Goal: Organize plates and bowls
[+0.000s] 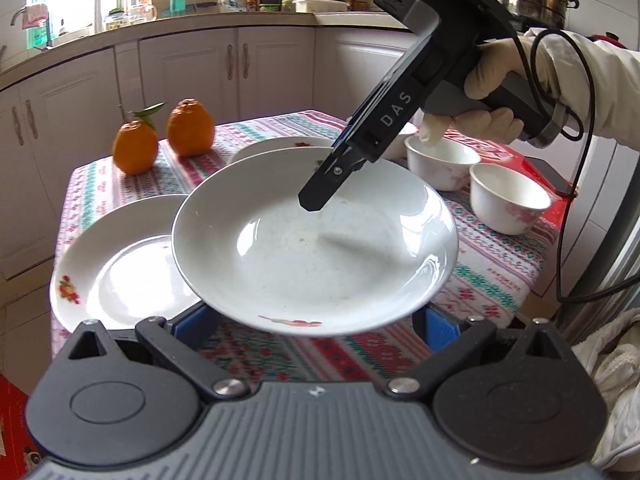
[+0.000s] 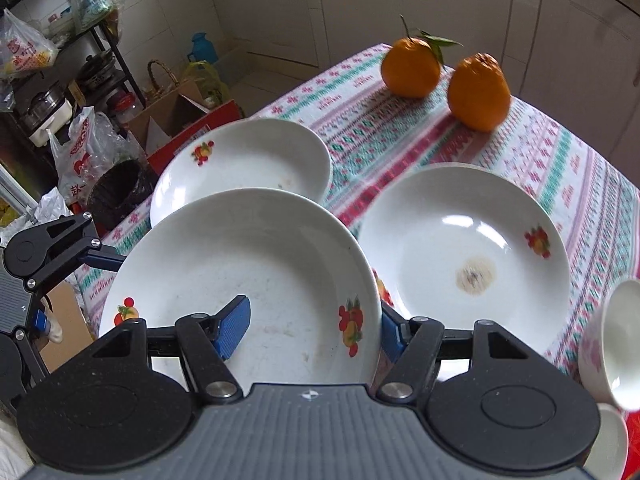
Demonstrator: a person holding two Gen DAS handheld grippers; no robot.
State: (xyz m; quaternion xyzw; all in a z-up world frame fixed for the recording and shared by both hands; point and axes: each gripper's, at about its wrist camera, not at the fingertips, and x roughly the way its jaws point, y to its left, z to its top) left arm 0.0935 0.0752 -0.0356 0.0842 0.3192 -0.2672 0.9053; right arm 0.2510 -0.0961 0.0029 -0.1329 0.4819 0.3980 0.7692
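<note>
A white plate with fruit prints is held above the table; it also shows in the right wrist view. My right gripper is shut on its rim, one blue pad inside the plate and one outside. In the left wrist view the right gripper reaches down onto the plate's far rim. My left gripper is open, its blue pads wide apart beneath the plate's near edge. Two more plates lie on the table. Two white bowls stand at right.
Two oranges sit at the table's far corner. The patterned tablecloth covers the table. A dark phone lies at the right edge. Kitchen cabinets stand behind. Bags, a box and a bin crowd the floor beside the table.
</note>
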